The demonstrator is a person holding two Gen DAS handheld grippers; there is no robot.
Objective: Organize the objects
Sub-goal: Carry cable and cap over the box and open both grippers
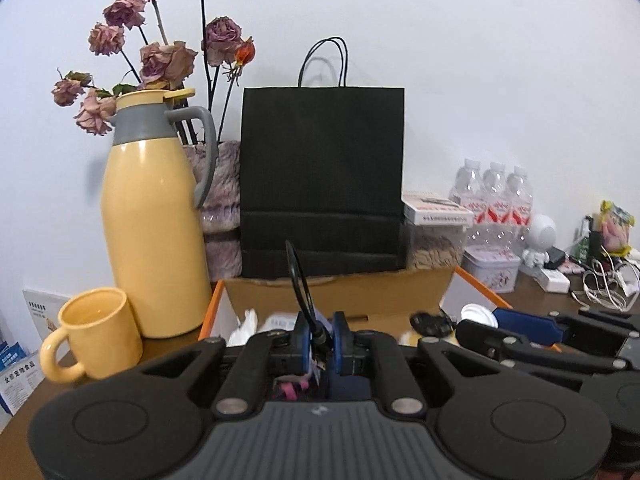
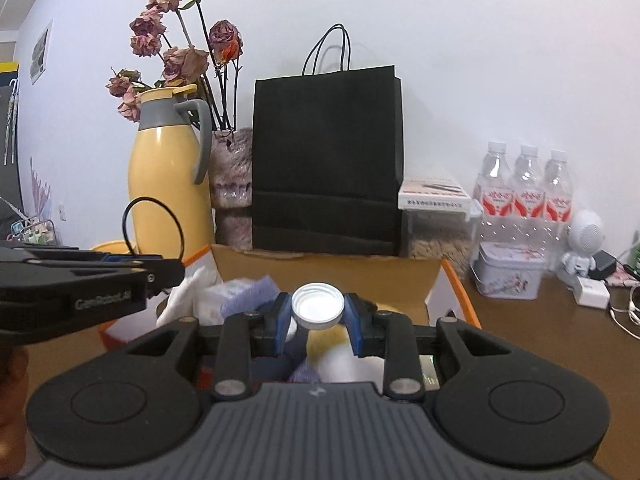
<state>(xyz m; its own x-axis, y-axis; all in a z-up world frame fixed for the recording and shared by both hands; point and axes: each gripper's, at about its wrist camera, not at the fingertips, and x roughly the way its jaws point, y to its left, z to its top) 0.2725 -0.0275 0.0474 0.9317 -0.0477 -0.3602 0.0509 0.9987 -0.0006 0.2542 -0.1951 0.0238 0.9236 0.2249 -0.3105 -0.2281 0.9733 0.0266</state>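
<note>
Black paper bag (image 1: 322, 176) far centre. Yellow jug (image 1: 154, 216) with grey collar and handle on left, yellow mug (image 1: 94, 334) near it. Dusty pink dried roses (image 1: 132, 12). 3 clear bottles (image 2: 528, 196) with red-white labels on right. White cap (image 2: 318, 305) between blue pads (image 2: 355, 326).

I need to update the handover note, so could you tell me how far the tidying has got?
Done: the cardboard box already holds soft white and purple items. In hand: the left gripper is shut on a thin black loop, and the right gripper is shut on a white bottle cap, both above the box. Left: neither is placed yet, and cables with small chargers still lie loose on the table.
</note>
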